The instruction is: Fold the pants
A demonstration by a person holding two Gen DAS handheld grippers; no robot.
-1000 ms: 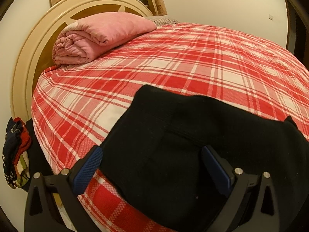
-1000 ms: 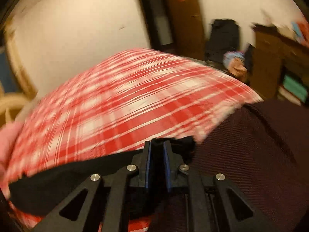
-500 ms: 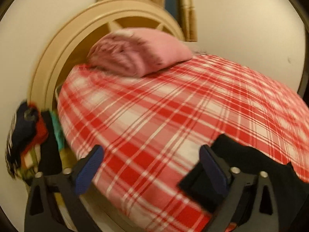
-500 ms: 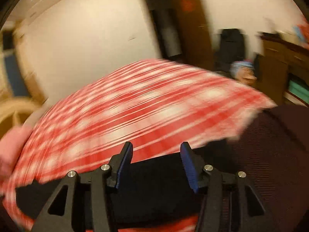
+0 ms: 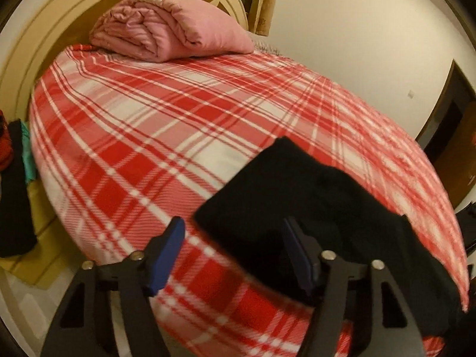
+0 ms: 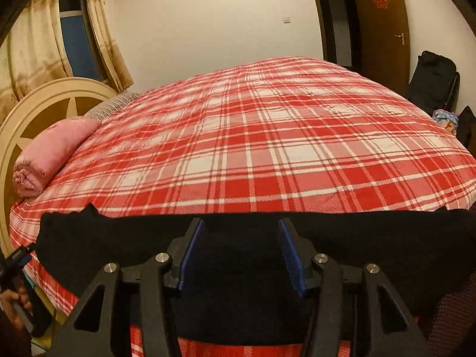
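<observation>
Right at the near edge of the bed, the right gripper (image 6: 239,251) hung over the black pants (image 6: 244,273), its blue pads standing apart with only dark cloth beneath them, nothing pinched. It had let go a moment ago and sat half spread. The pants lay as a long dark band along the near side of the bed, stretching from the left corner across to the right, the top edge running almost straight against the plaid.

Over on the left side, the left gripper (image 5: 235,253) was just coming in, jaws closing from wide but with clear space between the pads. One folded corner of the pants (image 5: 297,196) lay between the fingers; the right pad sat over the black cloth, the left pad over bare blanket. No squeeze on the fabric that could be seen. In the right view, a hand (image 6: 13,303) showed at the bottom-left edge, wrapped round that tool's handle.

Beyond, the red and white plaid blanket (image 6: 267,136) spread flat across the whole bed. Farther back, a rolled pink quilt (image 5: 166,26) rested against the cream round headboard (image 5: 38,29). Behind that, a curtained window (image 6: 77,32), and a brown door (image 6: 383,23) on the far right wall.
</observation>
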